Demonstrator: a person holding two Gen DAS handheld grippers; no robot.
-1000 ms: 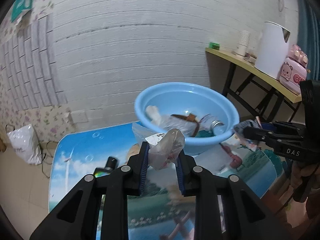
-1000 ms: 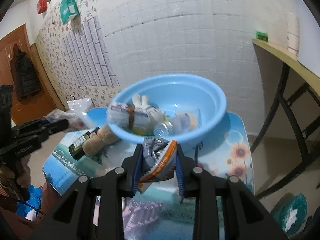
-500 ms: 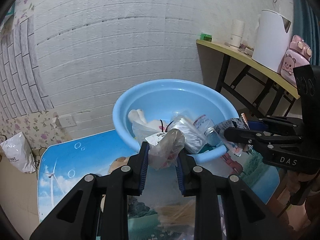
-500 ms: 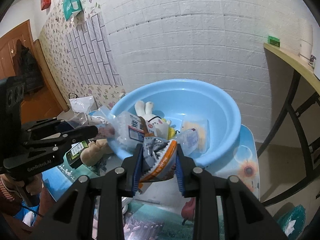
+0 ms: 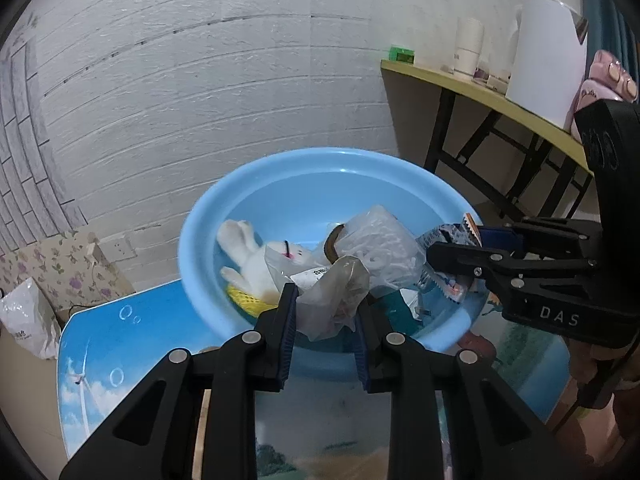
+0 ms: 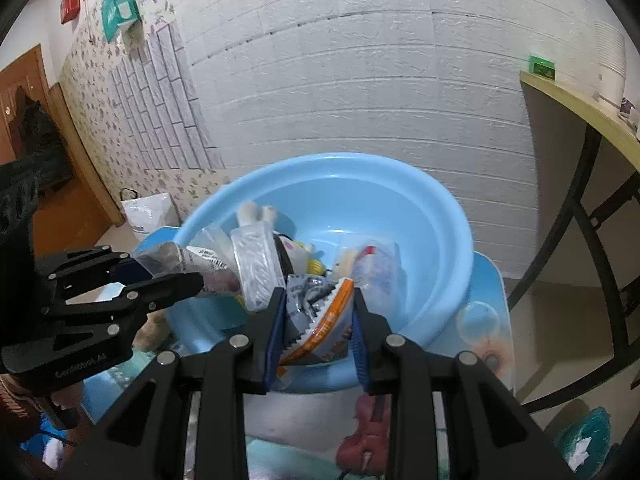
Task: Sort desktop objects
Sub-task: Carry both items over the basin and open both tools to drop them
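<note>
My left gripper (image 5: 326, 312) is shut on a crumpled clear plastic bag (image 5: 334, 296) and hangs over the near rim of the blue basin (image 5: 320, 164). My right gripper (image 6: 318, 320) is shut on an orange and grey snack packet (image 6: 320, 320), also over the basin's (image 6: 440, 216) near rim. In the basin lie a white plush rabbit (image 5: 256, 252), a clear bag of white items (image 5: 380, 244), a yellow piece (image 5: 246, 300) and other packets (image 6: 372, 264). Each gripper shows in the other's view: the right gripper (image 5: 444, 252) at the right, the left gripper (image 6: 176, 276) at the left.
The basin stands on a small table with a blue sky print (image 5: 120, 340). A yellow side table (image 5: 480, 92) with a white kettle (image 5: 544, 52) and cups stands at the right. A brown plush (image 6: 152, 328) and a red toy (image 6: 360, 440) lie on the table. A white brick wall is behind.
Both grippers have moved forward toward the basin with their loads. The bag and the packet now hang over its near rim instead of short of it.
</note>
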